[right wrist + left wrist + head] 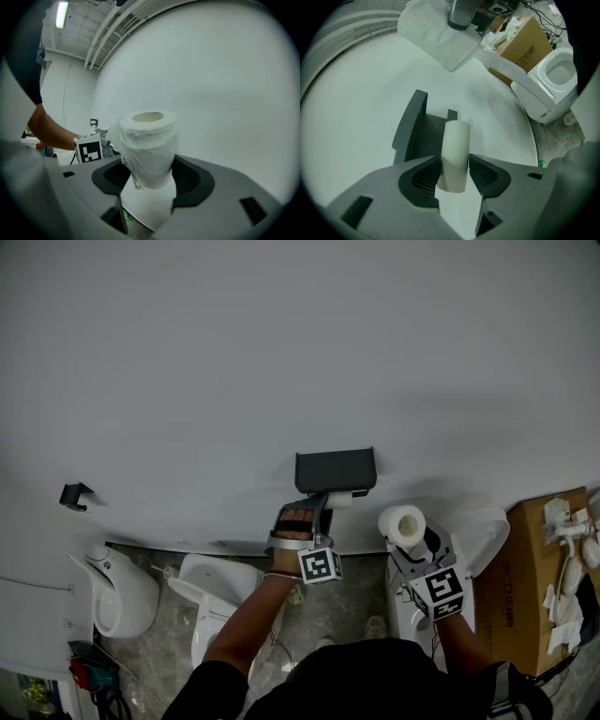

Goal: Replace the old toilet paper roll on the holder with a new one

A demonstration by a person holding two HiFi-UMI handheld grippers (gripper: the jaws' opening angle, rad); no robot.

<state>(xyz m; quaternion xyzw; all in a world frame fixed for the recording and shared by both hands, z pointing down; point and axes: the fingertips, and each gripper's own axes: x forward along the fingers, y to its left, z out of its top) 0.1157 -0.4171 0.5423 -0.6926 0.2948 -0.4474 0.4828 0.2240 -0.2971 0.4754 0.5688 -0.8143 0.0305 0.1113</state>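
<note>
The grey marbled floor (342, 592) ran along the foot of the white wall, and on it stood a white ceramic fixture (122, 592) near its left end, a white toilet (217, 589) beside that, another toilet (483, 535) further right, and a cardboard box (530, 582) just beyond.

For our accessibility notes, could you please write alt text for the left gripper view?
The left gripper has its jaws closed on a pale, bare cardboard tube, right in front of a dark grey wall holder on a white wall. A white toilet and a cardboard box sit at the upper right.
</note>
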